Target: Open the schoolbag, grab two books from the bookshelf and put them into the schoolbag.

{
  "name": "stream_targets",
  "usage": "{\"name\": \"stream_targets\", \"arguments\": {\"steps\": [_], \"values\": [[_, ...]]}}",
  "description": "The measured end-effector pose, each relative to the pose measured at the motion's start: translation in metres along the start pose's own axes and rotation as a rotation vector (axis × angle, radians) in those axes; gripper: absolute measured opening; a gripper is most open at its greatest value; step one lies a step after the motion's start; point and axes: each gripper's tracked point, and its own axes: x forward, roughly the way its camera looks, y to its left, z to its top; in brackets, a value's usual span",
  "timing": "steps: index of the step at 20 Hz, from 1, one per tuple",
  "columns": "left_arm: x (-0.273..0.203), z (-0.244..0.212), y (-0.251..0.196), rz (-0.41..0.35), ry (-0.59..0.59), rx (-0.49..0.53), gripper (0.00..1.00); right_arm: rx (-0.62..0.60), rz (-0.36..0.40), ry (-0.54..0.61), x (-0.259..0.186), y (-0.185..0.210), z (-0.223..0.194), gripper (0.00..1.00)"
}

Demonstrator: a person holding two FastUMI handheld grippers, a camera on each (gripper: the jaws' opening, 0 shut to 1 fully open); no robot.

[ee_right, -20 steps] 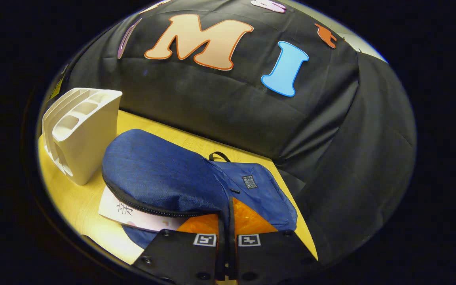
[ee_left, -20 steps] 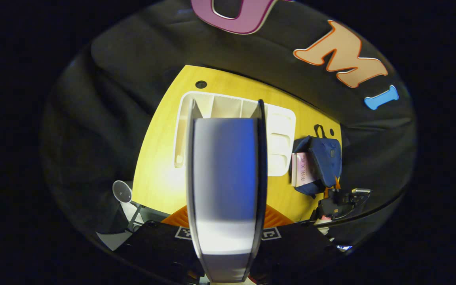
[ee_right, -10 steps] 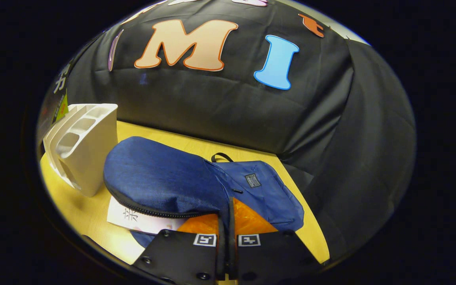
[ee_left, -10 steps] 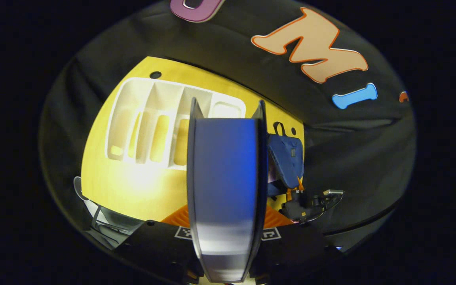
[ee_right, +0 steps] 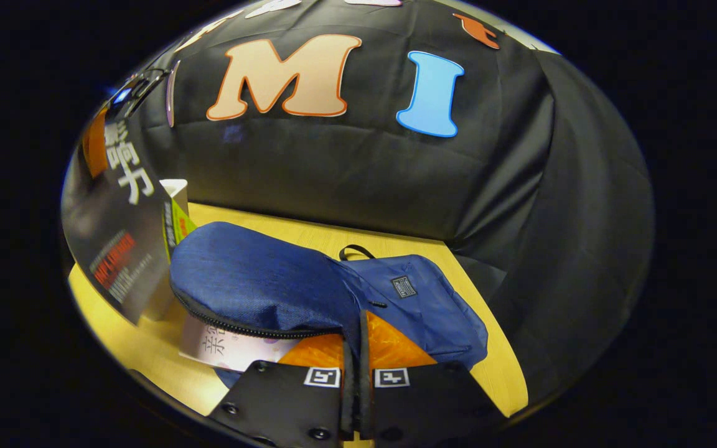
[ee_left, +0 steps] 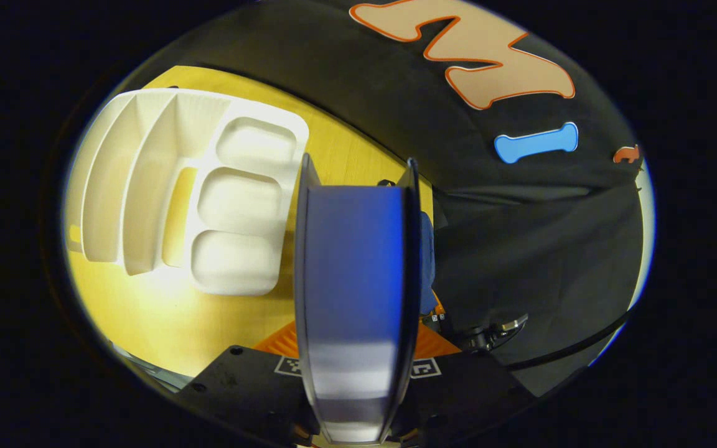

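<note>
book [ee_left: 353, 274] hides most of schoolbag [ee_left: 428, 261] | right gripper [ee_right: 356, 348] pinches flap (edge-on) — bookshelf [ee_right: 175, 186] mostly covered

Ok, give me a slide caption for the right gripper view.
Right gripper lifts the blue schoolbag's flap, first book inside, dark second book arriving left.

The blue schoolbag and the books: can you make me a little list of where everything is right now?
bag: blue fabric schoolbag lying on the yellow wooden table, flap lifted
flap: pinched by the right gripper, jaws closed on it
first book: pale-covered book partly inside the bag's opening
second book: thick dark-covered book clamped in the left gripper
shelf: white plastic bookshelf on the table, slots look empty
</note>
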Motion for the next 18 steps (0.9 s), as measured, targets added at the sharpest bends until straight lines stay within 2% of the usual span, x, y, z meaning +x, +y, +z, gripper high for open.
{"name": "stream_targets", "arguments": {"steps": [2, 7, 10, 14, 18], "values": [[0.022, -0.006, -0.009, -0.05, -0.004, -0.004, 0.4, 0.029, 0.012, -0.004, -0.002, 0.0, 0.001, 0.07], [0.079, -0.011, -0.013, -0.087, -0.04, -0.019, 0.4, 0.055, 0.043, -0.022, -0.003, -0.001, 0.006, 0.06], [0.107, -0.017, -0.029, -0.159, -0.066, -0.032, 0.4, 0.071, 0.056, -0.025, -0.002, -0.002, 0.007, 0.06], [0.153, -0.013, -0.042, -0.203, -0.136, -0.007, 0.39, 0.047, 0.076, -0.032, -0.002, 0.003, 0.006, 0.06], [0.178, -0.012, -0.048, -0.279, -0.141, -0.022, 0.39, 0.034, 0.094, -0.04, -0.002, 0.007, 0.01, 0.06]]}}
